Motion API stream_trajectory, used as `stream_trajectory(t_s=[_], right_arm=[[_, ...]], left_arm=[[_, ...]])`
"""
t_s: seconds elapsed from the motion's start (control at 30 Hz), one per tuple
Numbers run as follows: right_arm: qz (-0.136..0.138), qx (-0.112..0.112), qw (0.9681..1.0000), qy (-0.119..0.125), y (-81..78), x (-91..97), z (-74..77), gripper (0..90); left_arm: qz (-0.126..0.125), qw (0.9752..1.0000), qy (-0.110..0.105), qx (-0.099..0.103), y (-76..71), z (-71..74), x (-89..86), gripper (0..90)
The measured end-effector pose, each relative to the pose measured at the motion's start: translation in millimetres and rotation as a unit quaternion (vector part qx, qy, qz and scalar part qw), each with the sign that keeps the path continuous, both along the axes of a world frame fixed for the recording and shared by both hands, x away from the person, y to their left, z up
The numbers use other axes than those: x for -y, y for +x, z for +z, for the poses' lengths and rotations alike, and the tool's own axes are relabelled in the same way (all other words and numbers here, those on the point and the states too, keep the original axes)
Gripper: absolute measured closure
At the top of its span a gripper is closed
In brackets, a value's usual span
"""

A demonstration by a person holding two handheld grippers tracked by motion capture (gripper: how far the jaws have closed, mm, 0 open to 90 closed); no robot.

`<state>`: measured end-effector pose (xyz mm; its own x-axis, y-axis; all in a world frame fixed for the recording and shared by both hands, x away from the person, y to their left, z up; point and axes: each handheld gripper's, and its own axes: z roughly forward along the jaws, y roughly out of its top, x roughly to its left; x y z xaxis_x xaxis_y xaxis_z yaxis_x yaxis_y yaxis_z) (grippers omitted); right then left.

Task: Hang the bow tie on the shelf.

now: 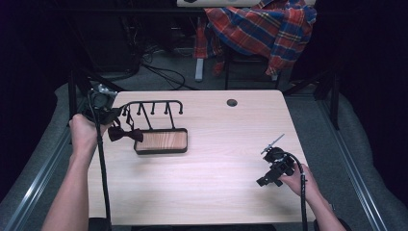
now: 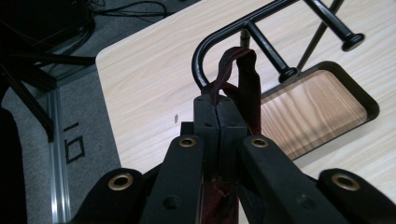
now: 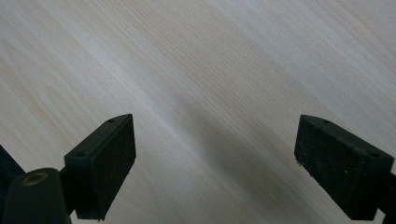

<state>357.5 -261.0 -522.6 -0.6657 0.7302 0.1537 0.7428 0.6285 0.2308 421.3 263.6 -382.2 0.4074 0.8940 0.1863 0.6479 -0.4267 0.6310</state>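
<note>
You had the left gripper clamped on the dark red strap of the bow tie, its jaws pressed together on the band. The loop stood up just beside the curved end of the black hook rack. In the high view the bow hung below your left hand, above the table and just left of the rack's wooden tray base.

The step looked like hanging the strap on the rack. To do it well, you needed the loop held open and upright, carried over the rail's curved end or a peg's knob, then lowered before letting go, so the band would not snag or twist.

Your right gripper sat well apart near the table's right edge, jaws wide apart over bare wood, holding nothing.
</note>
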Motion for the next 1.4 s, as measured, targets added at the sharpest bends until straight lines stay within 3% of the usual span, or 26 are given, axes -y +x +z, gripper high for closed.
stream_trajectory(t_s=[0.07,0.1,0.23,0.33,0.5,0.9,1.1,1.17,1.33,1.4], right_arm=[[-0.003,0.002,1.0,0.002,-0.4,-0.3,-0.6,12.3],[-0.019,0.01,0.9997,0.015,-2.4,-1.5,-2.8,12.3],[0.006,-0.002,1.0,-0.004,0.4,0.0,0.0,12.3],[-0.002,0.001,1.0,0.006,-0.8,-1.4,-1.6,12.3],[0.004,0.002,1.0,-0.001,-0.1,-1.5,-1.5,12.3],[-0.005,0.006,0.9999,0.01,-1.4,-2.1,-3.5,12.3],[-0.005,0.003,1.0,0.007,-1.6,-2.7,-3.7,12.3],[0.011,-0.002,0.9999,-0.008,0.2,-1.6,-1.9,12.3],[-0.011,0.008,0.9999,0.01,-2.7,-3.0,-5.2,12.3],[0.003,0.001,1.0,-0.001,-1.0,-2.1,-3.3,12.3]], left_arm=[[0.003,1.0,0.0,-0.001,1.1,-0.7,0.0,89.0],[0.003,1.0,0.001,-0.003,2.6,-1.5,-0.4,89.0],[0.011,0.9999,0.01,-0.008,7.6,-4.9,-1.9,88.9],[0.015,0.9997,0.014,-0.012,10.9,-6.9,-3.4,88.9],[0.019,0.9995,0.019,-0.015,15.6,-10.1,-3.5,88.9],[0.027,0.9989,0.026,-0.028,27.2,-19.2,-6.1,88.8],[0.031,0.9988,0.028,-0.027,31.0,-22.3,-5.8,88.5],[0.034,0.9988,0.024,-0.025,32.1,-23.9,-6.1,88.4],[0.037,0.9986,0.026,-0.025,33.1,-25.2,-6.2,87.9],[0.037,0.9986,0.027,-0.025,33.2,-25.3,-6.1,87.4]])
